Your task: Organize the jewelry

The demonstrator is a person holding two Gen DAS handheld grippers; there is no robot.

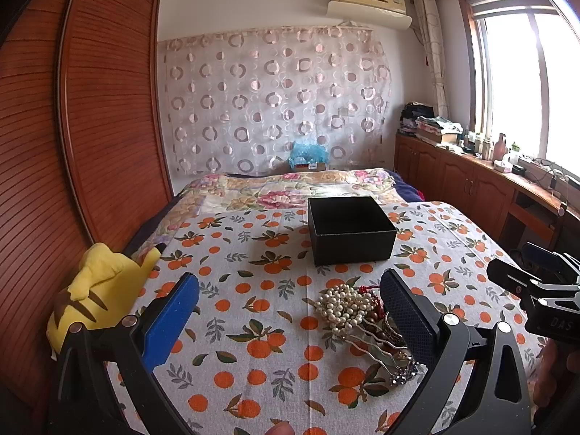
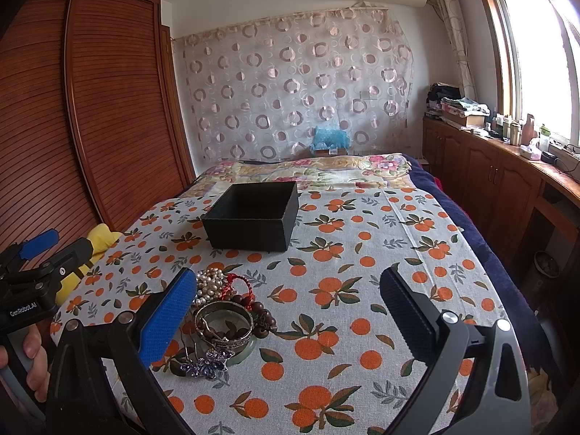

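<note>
A: Tongs? Left gripper (image 1: pixel 290 311) and right gripper (image 2: pixel 286 304) both have jaws spread wide, holding nothing, above the orange-print cloth (image 2: pixel 362 253).

B: Largest item down — black box (image 1: pixel 349 230), open-topped, sits mid-cloth. Nearer the cameras is the jewelry heap (image 2: pixel 221 322): metal bangle (image 2: pixel 223 320), pearl strand (image 1: pixel 342 304), purple flower clip (image 2: pixel 210 360) — just beside the right gripper's blue finger.

The left gripper (image 1: pixel 290 311) has a black frame, silver round screws at the joints, and two fingers (image 1: pixel 170 320) faced with blue textured pads. The right gripper (image 2: pixel 286 311) looks alike: black arms, silver screws, blue dimpled pads. White lettering marks each black body. Bare skin of the left hand (image 2: pixel 34 362) shows at a grey handle.
</note>
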